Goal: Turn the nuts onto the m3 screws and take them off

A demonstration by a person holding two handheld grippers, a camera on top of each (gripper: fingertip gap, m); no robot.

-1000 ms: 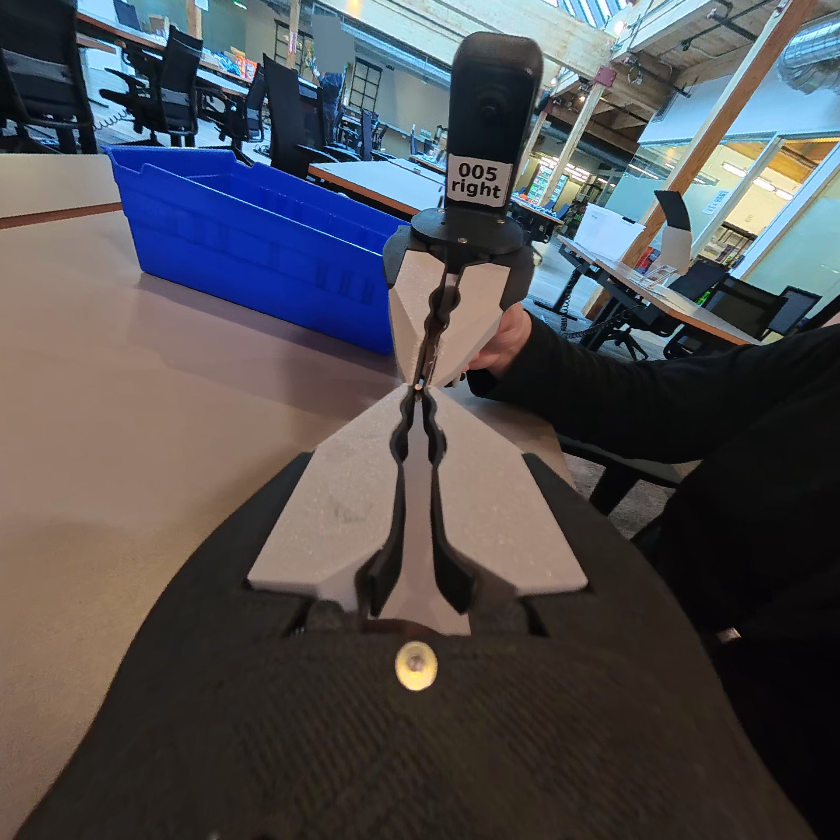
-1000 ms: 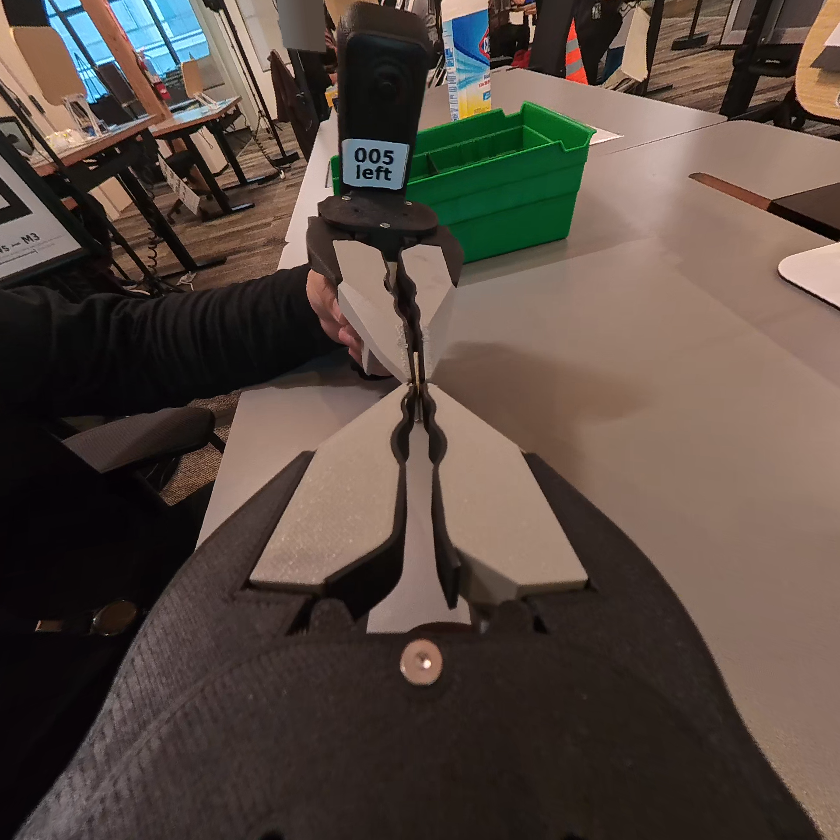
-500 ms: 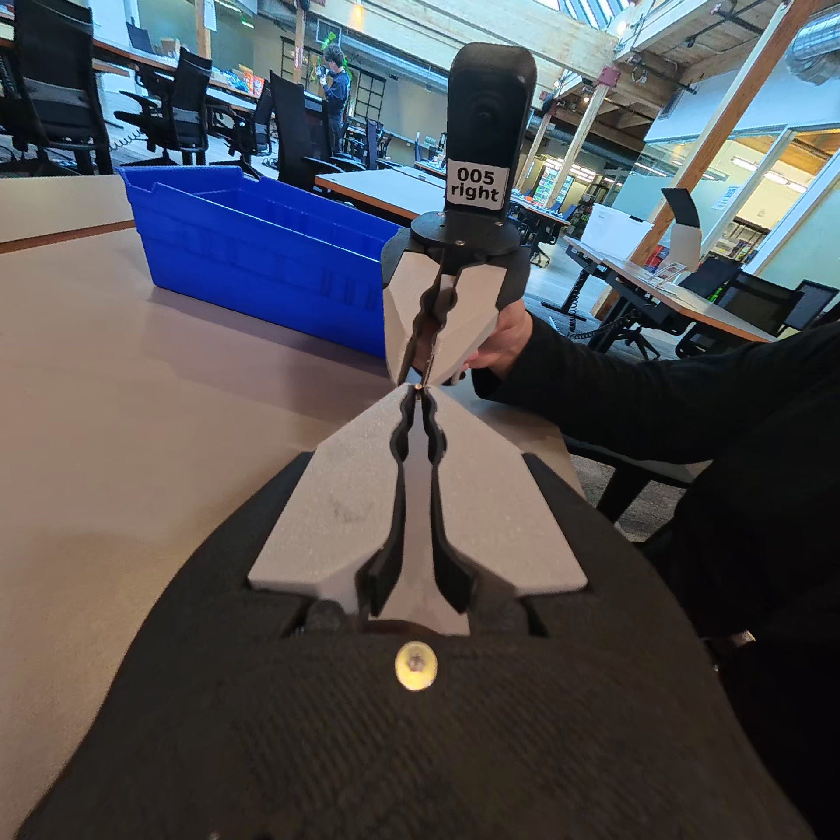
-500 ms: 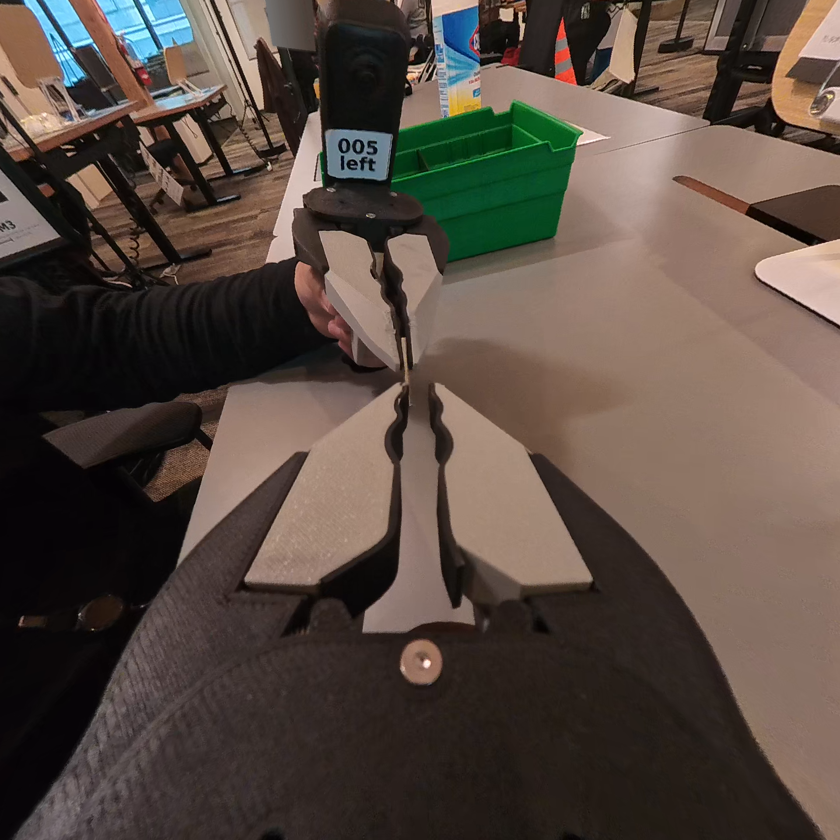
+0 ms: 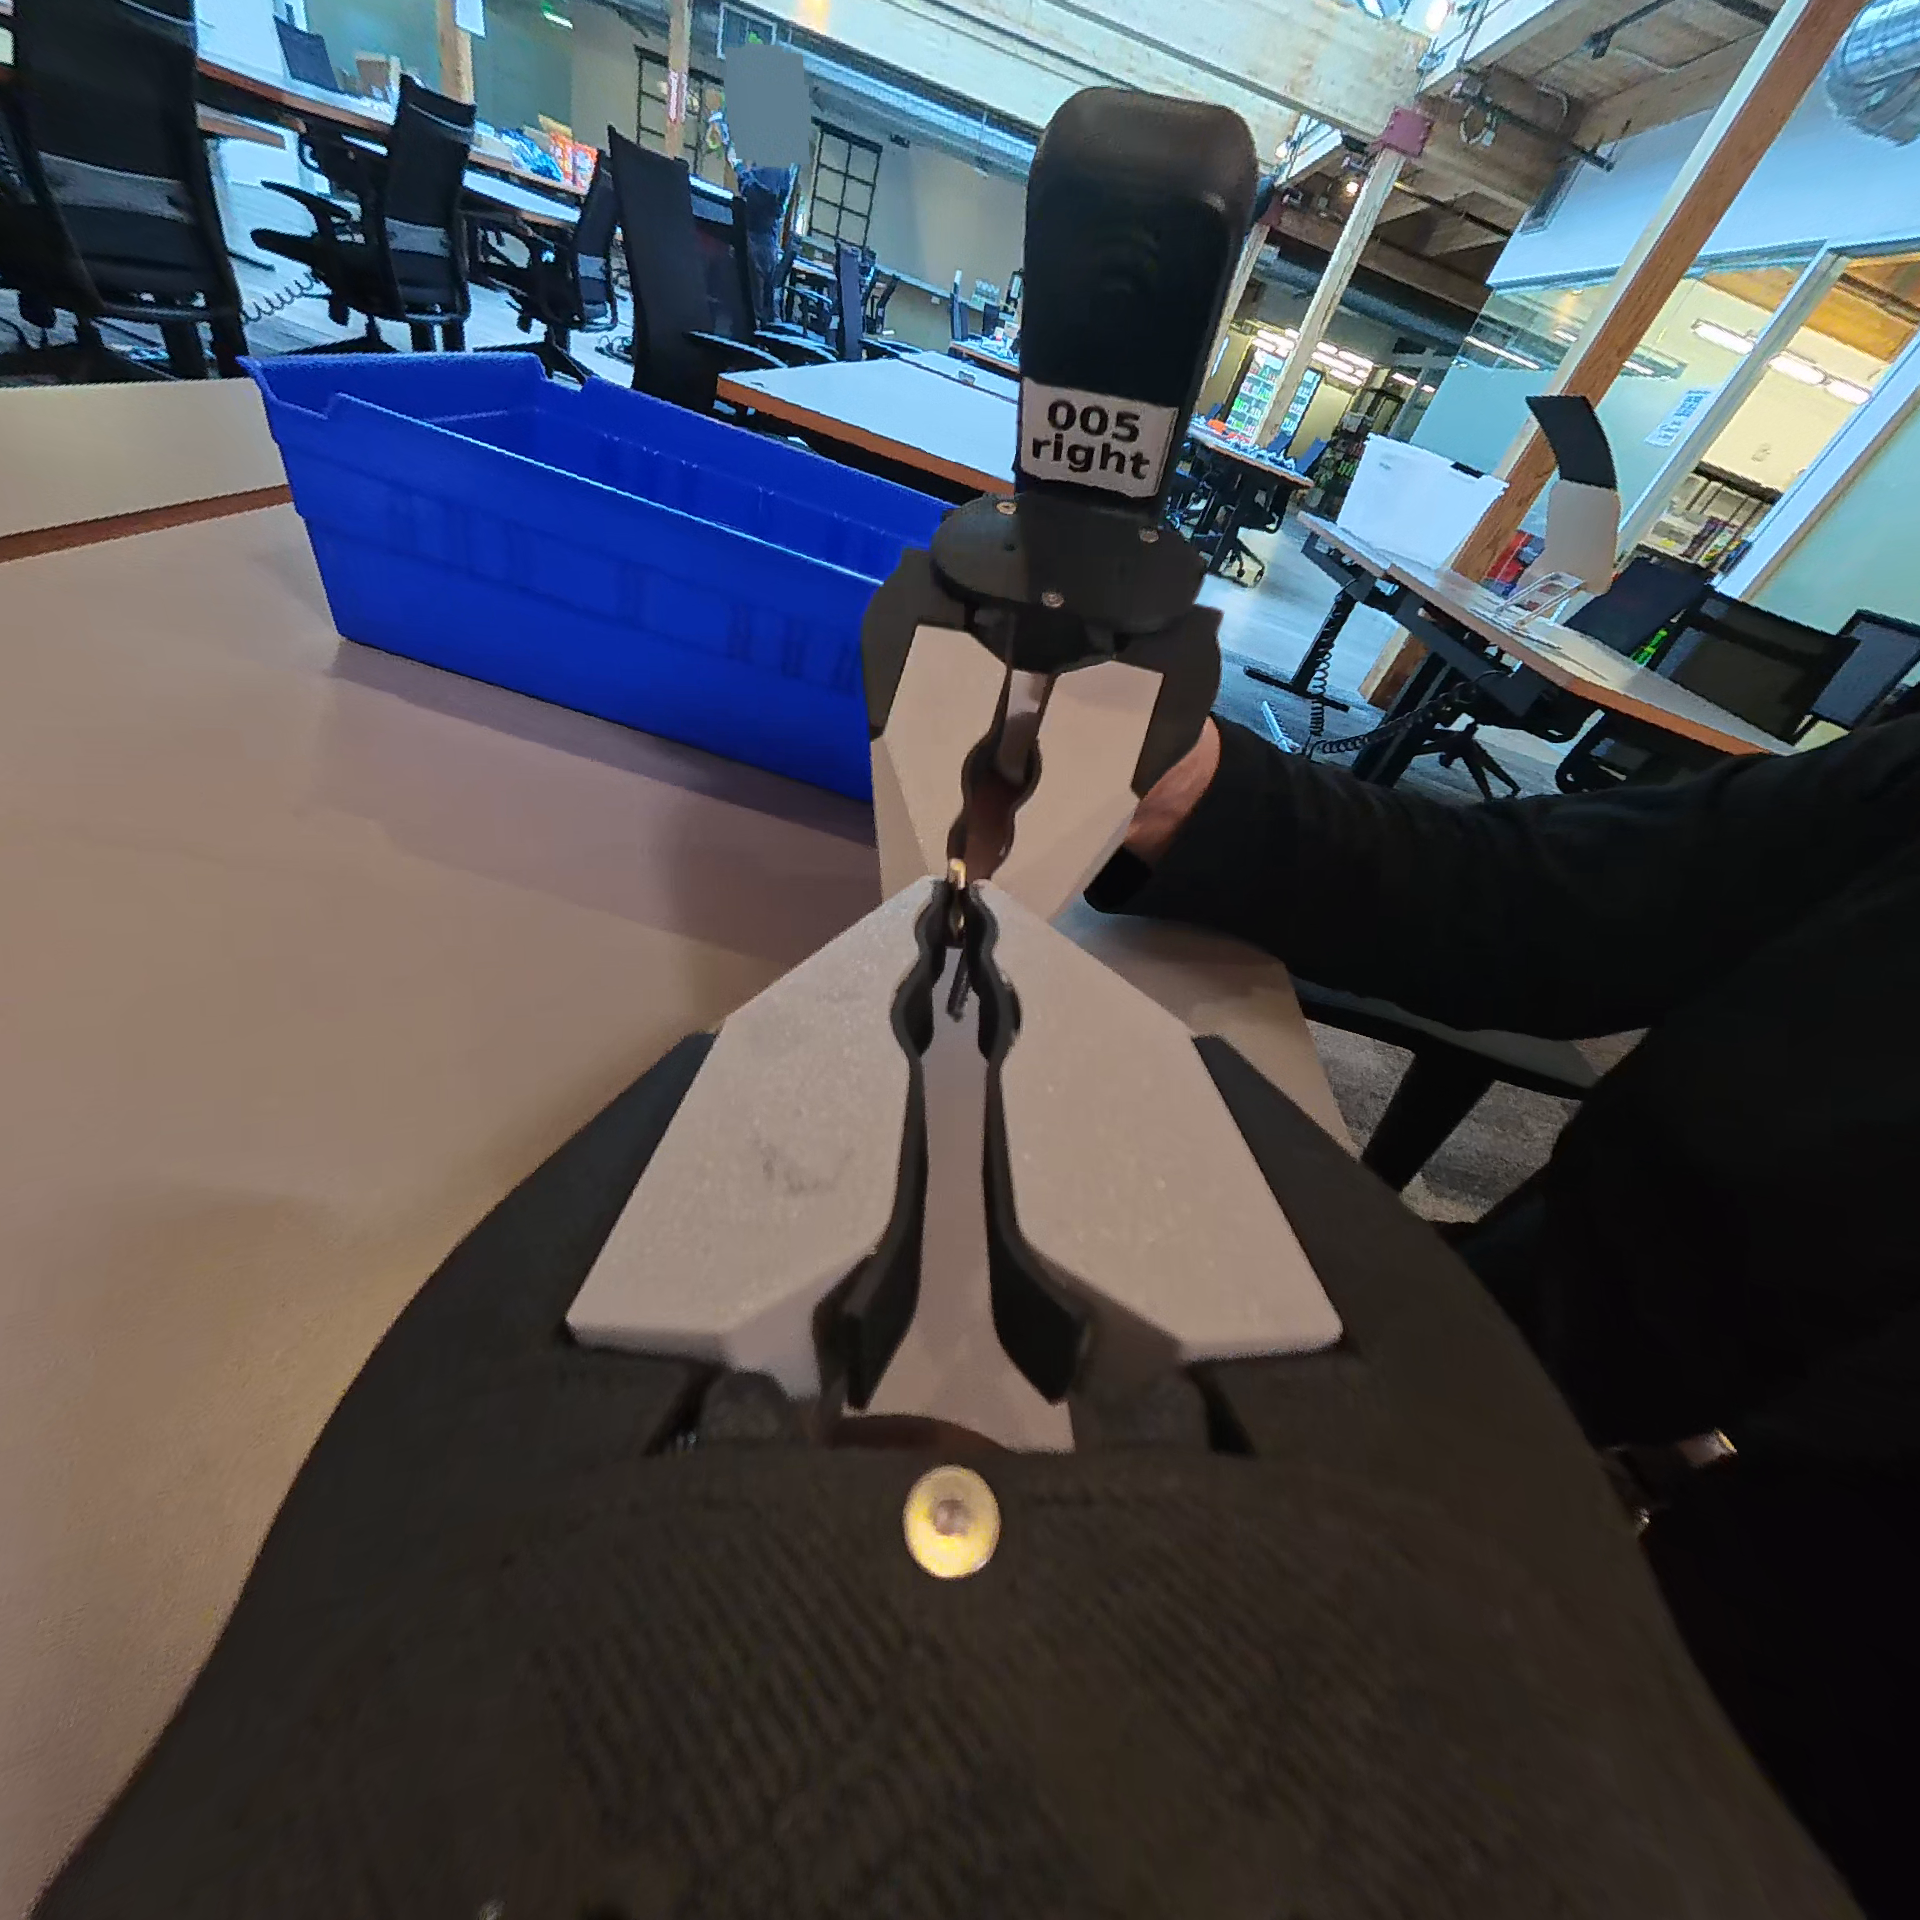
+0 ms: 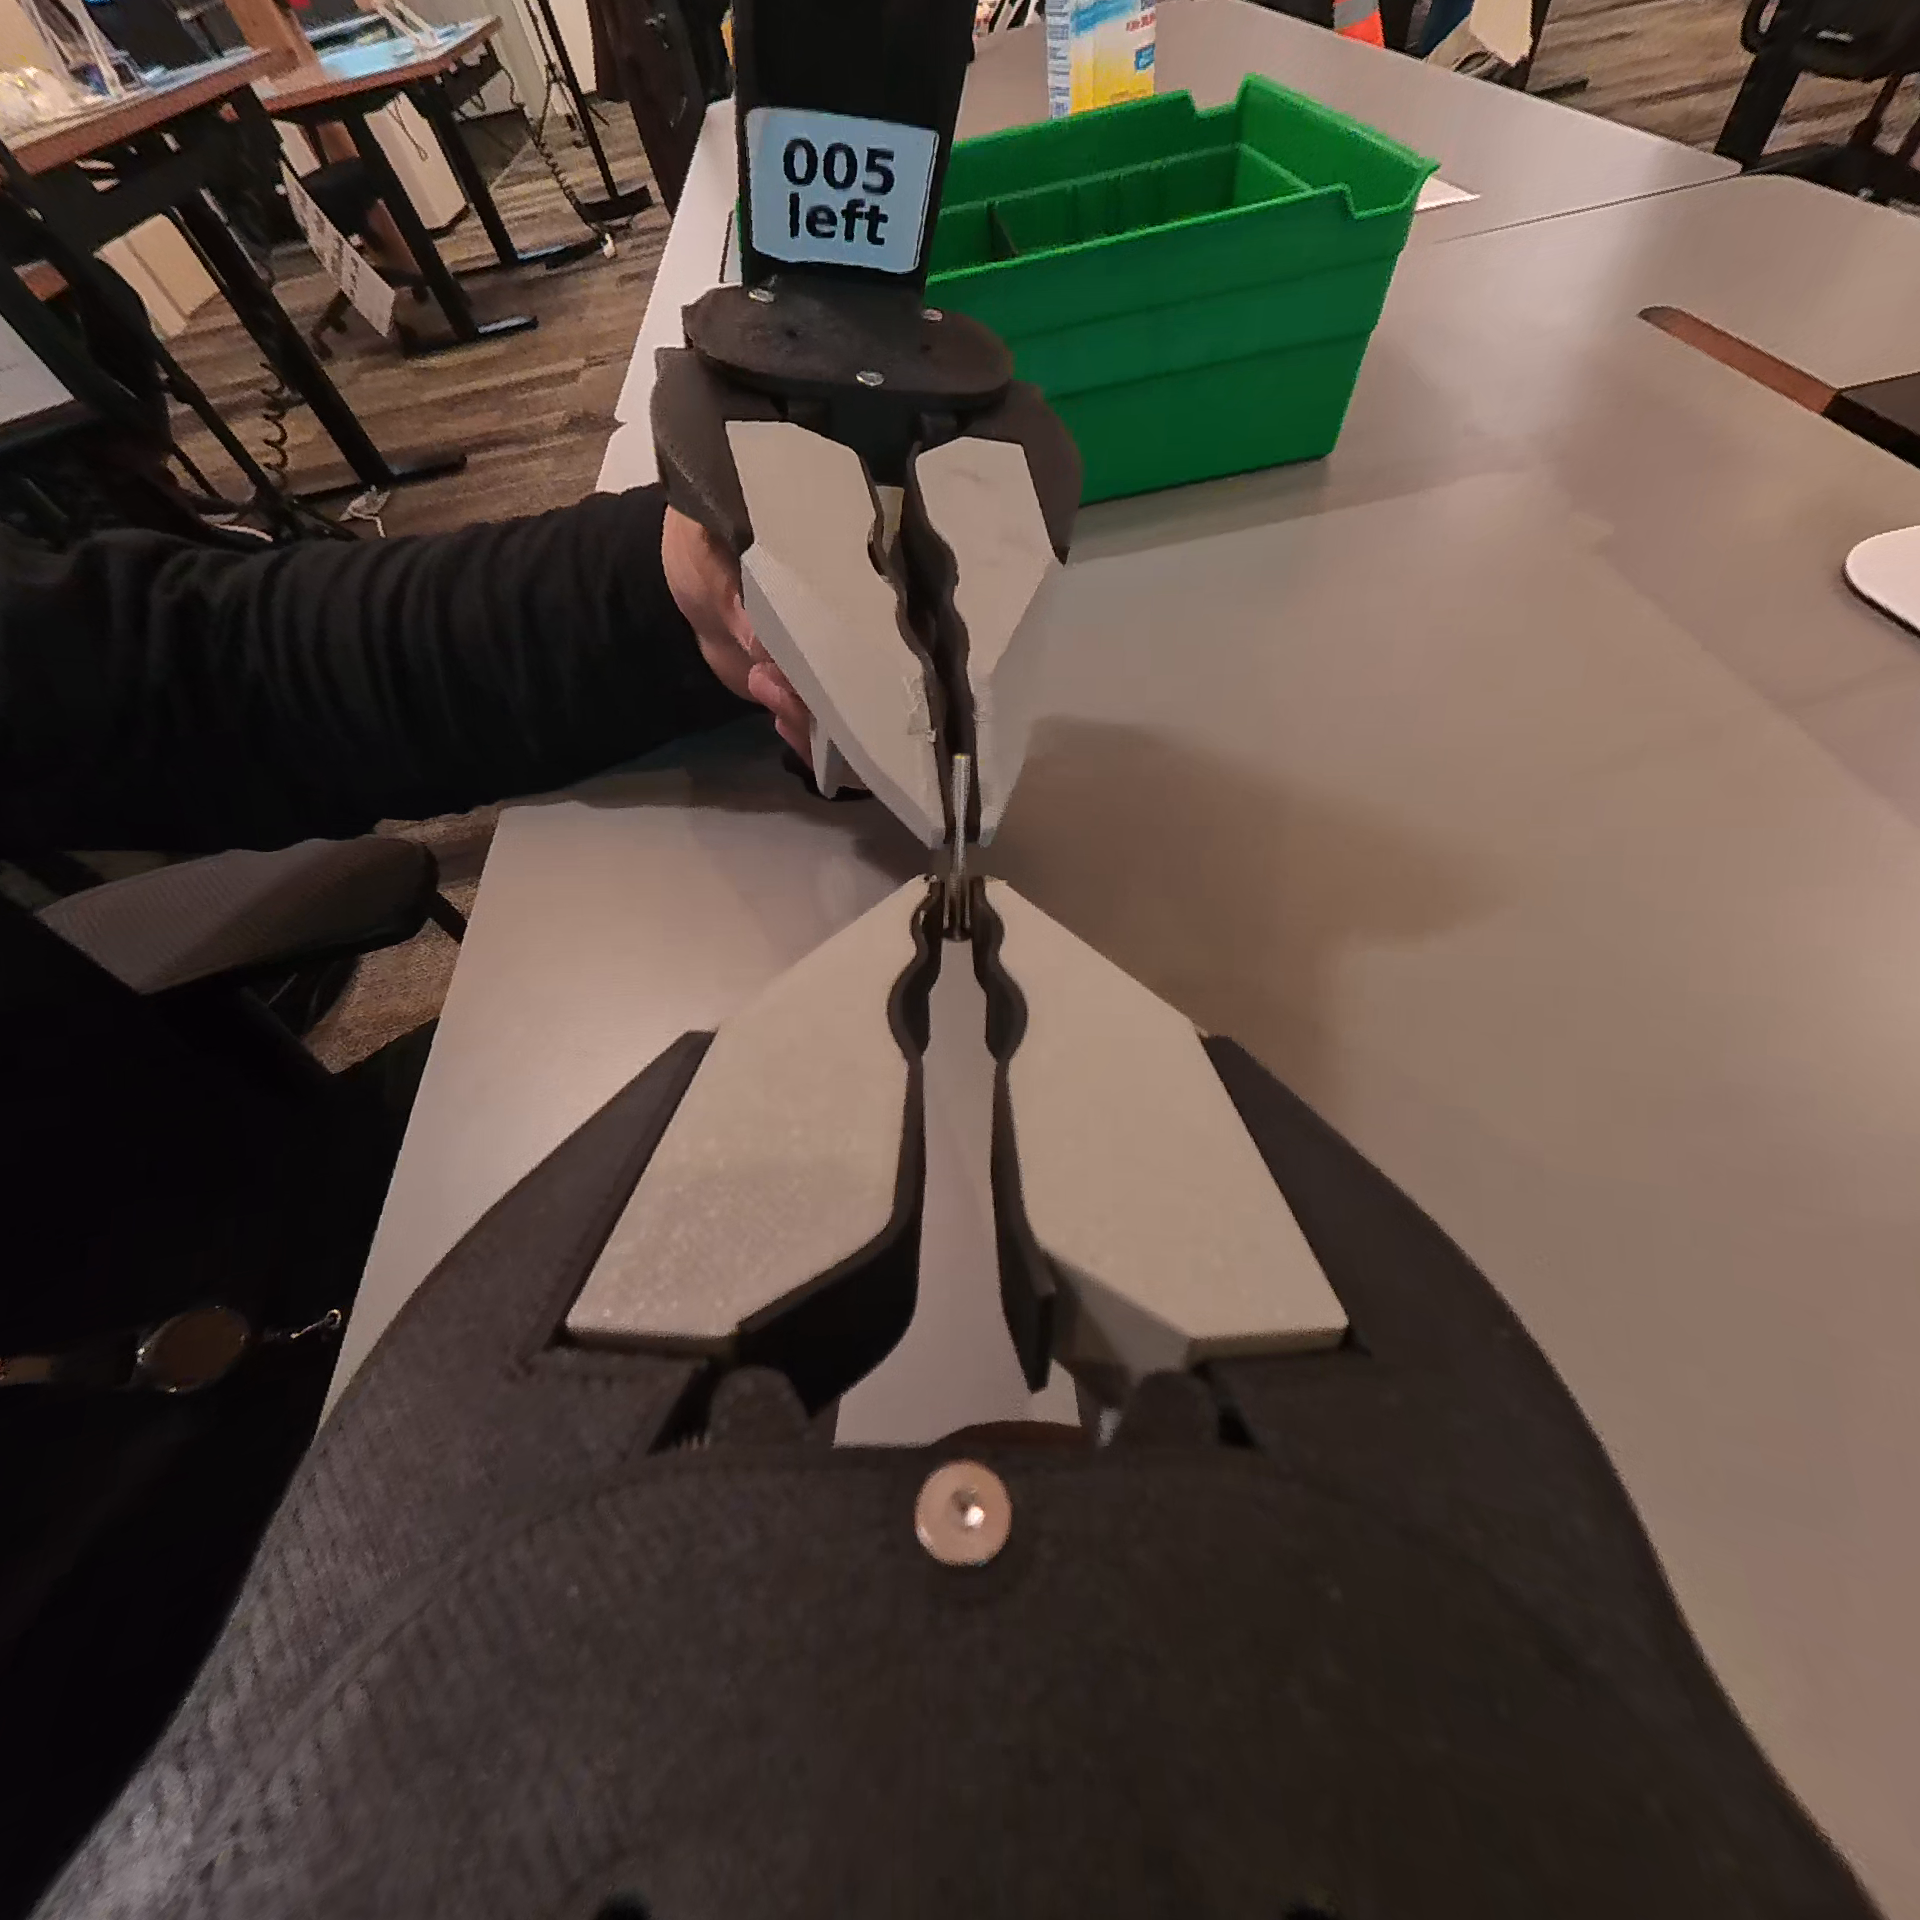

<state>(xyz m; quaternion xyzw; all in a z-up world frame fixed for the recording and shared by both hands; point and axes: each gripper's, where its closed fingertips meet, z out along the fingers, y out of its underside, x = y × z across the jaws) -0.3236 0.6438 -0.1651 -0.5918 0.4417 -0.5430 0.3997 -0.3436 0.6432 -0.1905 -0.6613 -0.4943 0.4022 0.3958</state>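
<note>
My left gripper [image 5: 961, 909] is shut on a thin M3 screw [image 5: 958, 982] that lies along its pads. The right wrist view shows the screw [image 6: 961, 800] standing out of the left gripper's [image 6: 961, 836] tips toward me. My right gripper [image 6: 958, 896] meets it tip to tip above the grey table [image 6: 1455, 831] and is shut on a small nut [image 6: 954, 914] at the screw's end. In the left wrist view the nut [image 5: 956, 871] shines between the tips of the right gripper [image 5: 964, 868].
A blue bin [image 5: 582, 582] stands on the table behind the right gripper. A green bin [image 6: 1195, 301] with dividers stands behind the left gripper. A white rounded object [image 6: 1886, 571] lies at the table's right edge. The person's black sleeves [image 5: 1455, 883] reach in from the side.
My right gripper opened its fingers half a second ago and has closed again on the nut at the screw's end. My left gripper stayed shut on the screw.
</note>
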